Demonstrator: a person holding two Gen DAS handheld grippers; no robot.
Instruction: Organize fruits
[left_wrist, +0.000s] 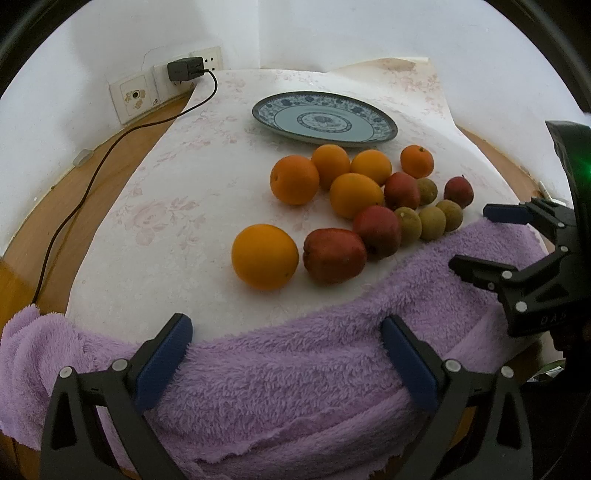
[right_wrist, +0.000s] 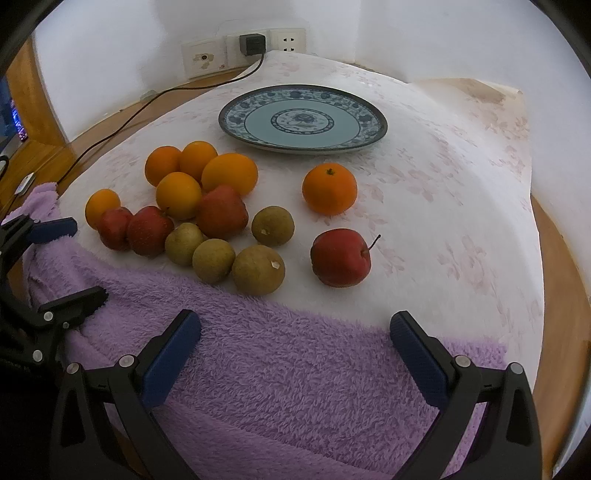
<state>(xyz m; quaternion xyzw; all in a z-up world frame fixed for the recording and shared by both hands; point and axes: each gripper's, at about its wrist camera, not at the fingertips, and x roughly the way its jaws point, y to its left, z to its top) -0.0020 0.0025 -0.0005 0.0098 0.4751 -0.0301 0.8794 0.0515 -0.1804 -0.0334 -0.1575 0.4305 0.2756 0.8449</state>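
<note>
Several oranges (left_wrist: 265, 256) (right_wrist: 329, 189), red apples (left_wrist: 334, 255) (right_wrist: 340, 257) and small brown-green fruits (left_wrist: 432, 223) (right_wrist: 258, 270) lie loose on a white flowered cloth. Behind them sits a blue-patterned plate (left_wrist: 324, 119) (right_wrist: 303, 118) with nothing on it. My left gripper (left_wrist: 286, 332) (right_wrist: 79, 258) hovers open over a purple towel (left_wrist: 295, 376) (right_wrist: 295, 369), short of the fruit. My right gripper (right_wrist: 295, 328) (left_wrist: 472, 236) is also open above the towel, to the right of the left one. Neither holds anything.
A black charger (left_wrist: 183, 70) (right_wrist: 252, 44) is plugged into wall sockets at the back, and its cable (left_wrist: 92, 177) runs over the wooden table (left_wrist: 92, 184) on the left. The cloth's right edge curls up near the wall.
</note>
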